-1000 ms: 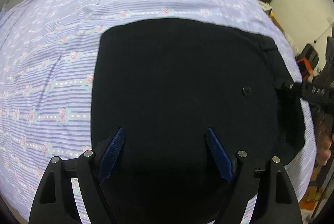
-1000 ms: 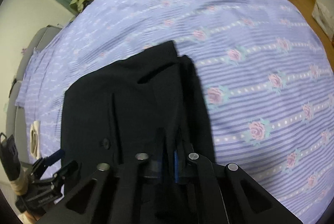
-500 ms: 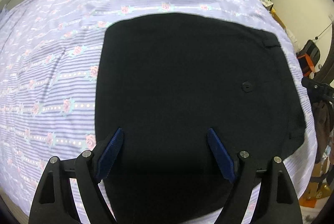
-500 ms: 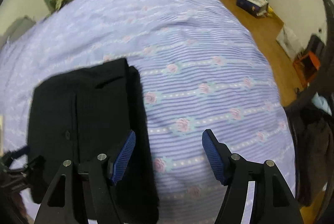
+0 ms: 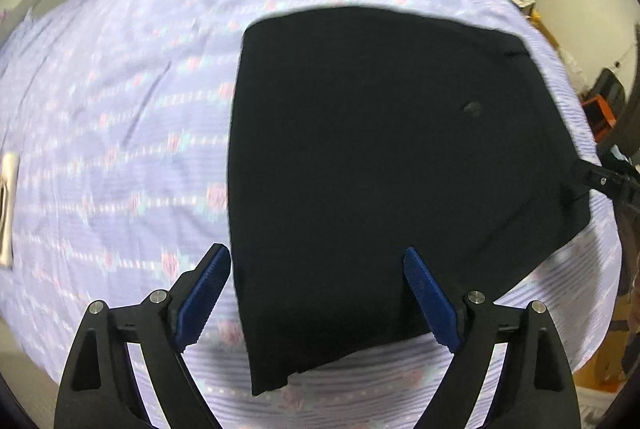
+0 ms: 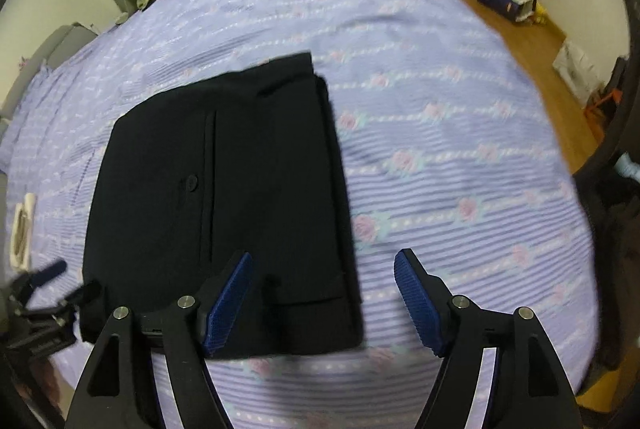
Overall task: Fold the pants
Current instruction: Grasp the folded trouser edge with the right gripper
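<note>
Bed [image 6: 460, 101]: I see a lilac striped sheet with a rose print over the whole surface; it carries the work.
Pants [image 6: 224, 189]: black, lying flat on the bed as a compact, roughly rectangular stack, with layered edges showing along its right side in the right wrist view. A button [image 6: 191, 182] faces up.
Progress: I judge the folding essentially done; the stack looks squared and no loose leg trails out.
Remaining: at most a light tidy of the near corner, where one layer steps out slightly.
Left tongs [image 5: 316, 293]: released, jaws opening, hovering above the near edge of the pants; the pads press on nothing.
Right tongs [image 6: 322, 299]: released, jaws opening, straddling the stack's right edge from above; no cloth gripped.
</note>
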`<state>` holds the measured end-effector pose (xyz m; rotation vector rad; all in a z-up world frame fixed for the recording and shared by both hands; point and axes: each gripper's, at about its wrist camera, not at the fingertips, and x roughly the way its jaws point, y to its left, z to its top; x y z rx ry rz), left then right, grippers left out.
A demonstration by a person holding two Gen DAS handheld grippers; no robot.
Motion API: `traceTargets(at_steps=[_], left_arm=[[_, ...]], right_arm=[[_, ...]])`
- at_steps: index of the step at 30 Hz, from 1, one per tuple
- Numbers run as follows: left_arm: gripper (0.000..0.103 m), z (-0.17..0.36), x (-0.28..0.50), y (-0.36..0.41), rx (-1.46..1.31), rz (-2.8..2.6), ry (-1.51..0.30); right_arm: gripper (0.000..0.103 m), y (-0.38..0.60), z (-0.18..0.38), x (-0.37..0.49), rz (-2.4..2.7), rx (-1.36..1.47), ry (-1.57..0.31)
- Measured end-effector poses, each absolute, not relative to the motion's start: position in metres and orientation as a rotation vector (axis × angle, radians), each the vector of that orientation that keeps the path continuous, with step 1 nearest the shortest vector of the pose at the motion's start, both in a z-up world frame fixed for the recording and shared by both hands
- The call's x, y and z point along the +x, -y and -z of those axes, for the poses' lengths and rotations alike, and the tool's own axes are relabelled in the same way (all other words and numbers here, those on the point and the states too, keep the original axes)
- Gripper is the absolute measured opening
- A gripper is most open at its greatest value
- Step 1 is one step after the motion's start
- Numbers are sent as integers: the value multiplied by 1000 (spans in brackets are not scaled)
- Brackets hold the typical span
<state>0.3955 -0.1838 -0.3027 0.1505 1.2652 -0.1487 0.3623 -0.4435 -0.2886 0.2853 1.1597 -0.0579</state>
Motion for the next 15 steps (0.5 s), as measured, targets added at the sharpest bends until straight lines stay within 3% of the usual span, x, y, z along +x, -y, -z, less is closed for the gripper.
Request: traceTargets(at_steps=[9,15], left_arm=[[89,311,403,171,90,101,-1271],[89,316,408,175,106,117,-1260]], right_arm=[[74,464,337,385,16,603,-1165],[75,466,359,380,-30,672,-1179]])
